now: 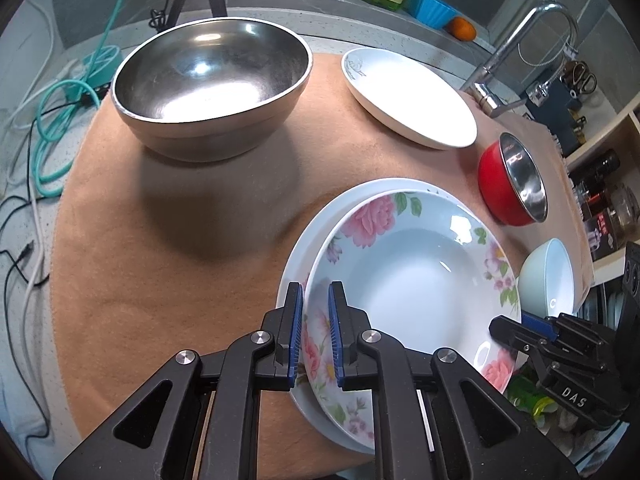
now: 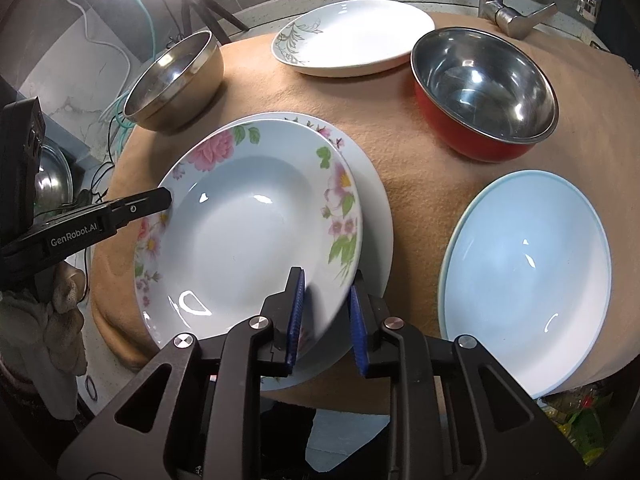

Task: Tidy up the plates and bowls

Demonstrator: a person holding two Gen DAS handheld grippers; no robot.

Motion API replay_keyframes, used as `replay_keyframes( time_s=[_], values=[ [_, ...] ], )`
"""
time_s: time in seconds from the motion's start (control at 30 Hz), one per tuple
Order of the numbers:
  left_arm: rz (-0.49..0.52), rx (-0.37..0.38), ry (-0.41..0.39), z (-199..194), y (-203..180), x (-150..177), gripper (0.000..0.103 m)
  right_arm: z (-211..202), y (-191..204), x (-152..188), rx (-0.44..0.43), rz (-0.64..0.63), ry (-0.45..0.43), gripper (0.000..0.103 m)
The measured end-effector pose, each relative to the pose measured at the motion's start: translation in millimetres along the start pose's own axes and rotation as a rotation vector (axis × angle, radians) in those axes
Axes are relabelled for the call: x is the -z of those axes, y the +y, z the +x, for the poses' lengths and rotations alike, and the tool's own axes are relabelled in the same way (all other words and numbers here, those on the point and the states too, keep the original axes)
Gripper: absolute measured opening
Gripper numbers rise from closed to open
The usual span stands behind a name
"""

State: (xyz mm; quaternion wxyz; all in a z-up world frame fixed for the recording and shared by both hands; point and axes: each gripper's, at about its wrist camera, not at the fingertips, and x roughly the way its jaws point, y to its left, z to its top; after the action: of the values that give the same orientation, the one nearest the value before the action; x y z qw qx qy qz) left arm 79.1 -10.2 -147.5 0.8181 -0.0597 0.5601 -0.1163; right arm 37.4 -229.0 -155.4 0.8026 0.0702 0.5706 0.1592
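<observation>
Rose-patterned deep plate [image 1: 416, 268] nested on a larger white plate [image 1: 316, 232], both on the tan cloth [image 1: 180, 240], near its front edge. Left gripper [image 1: 314, 336] pinched nearly shut on the rose plate's left rim, blue pads [image 1: 297, 336] pressing either side. Right gripper [image 2: 326, 320] straddling the opposite rim, jaws a little apart, far pad [image 2: 357, 328] clear of the rim; no firm hold visible. Beyond the rose plate: large steel bowl [image 1: 212, 84] to the left, white plate with a grey leaf motif [image 1: 408, 96] behind, red steel-lined bowl [image 1: 512, 180] to the right. Pale blue bowl [image 2: 528, 284] just right of the rose plate. Faucet [image 1: 520, 52] behind the cloth.
</observation>
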Motion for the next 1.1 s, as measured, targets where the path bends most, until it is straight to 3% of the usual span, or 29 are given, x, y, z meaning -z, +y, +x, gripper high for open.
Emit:
replay_keyframes(
  time_s=[0.2, 0.37, 0.57, 1.1],
  values=[
    [0.001, 0.001, 0.005, 1, -1, -1, 0.011, 1, -22, 0, -0.131, 0.126, 0.024, 0.023],
    [-0.011, 0.01, 0.007, 1, 1, 0, 0.011, 2, -24, 2, -0.156, 0.153, 0.028, 0.023],
    [-0.038, 0.029, 0.01, -1, 7, 0, 0.011, 8, -41, 3, -0.278, 0.28, 0.06, 0.023],
    [-0.07, 0.055, 0.015, -3, 11, 1, 0.011, 5, -40, 2, -0.247, 0.266, 0.061, 0.023]
  ],
)
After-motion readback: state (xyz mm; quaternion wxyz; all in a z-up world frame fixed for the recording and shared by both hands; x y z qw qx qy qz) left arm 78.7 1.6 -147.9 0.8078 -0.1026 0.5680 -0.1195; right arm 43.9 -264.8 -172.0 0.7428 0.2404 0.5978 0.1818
